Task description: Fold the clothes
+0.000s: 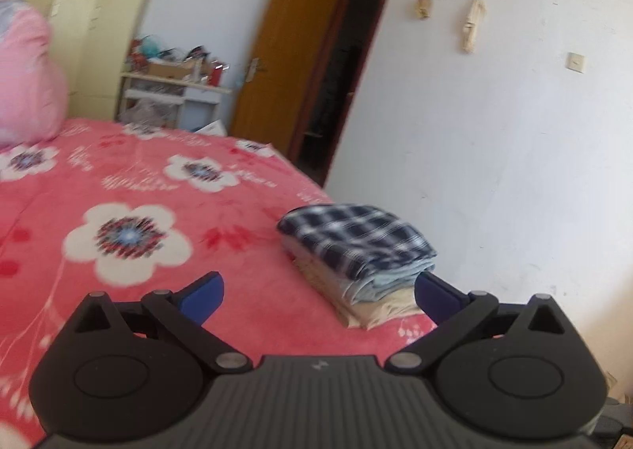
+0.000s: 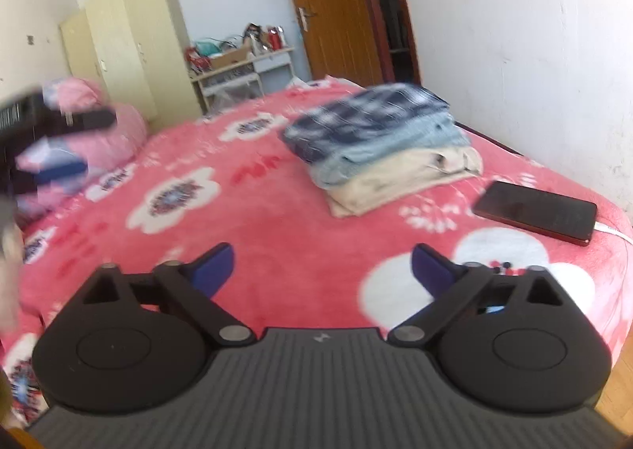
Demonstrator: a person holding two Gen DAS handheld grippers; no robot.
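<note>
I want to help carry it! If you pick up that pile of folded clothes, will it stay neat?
Probably not. The pile of folded clothes is soft cloth, so it would likely sag and droop. Its three loose layers, with the checked shirt on top, may slide apart when pushed.

Fleecy blanket (image 2: 300, 211); soft cloth stack (image 2: 379, 148); glossy phone (image 2: 536, 209); matt plastic tool (image 2: 322, 271).
</note>
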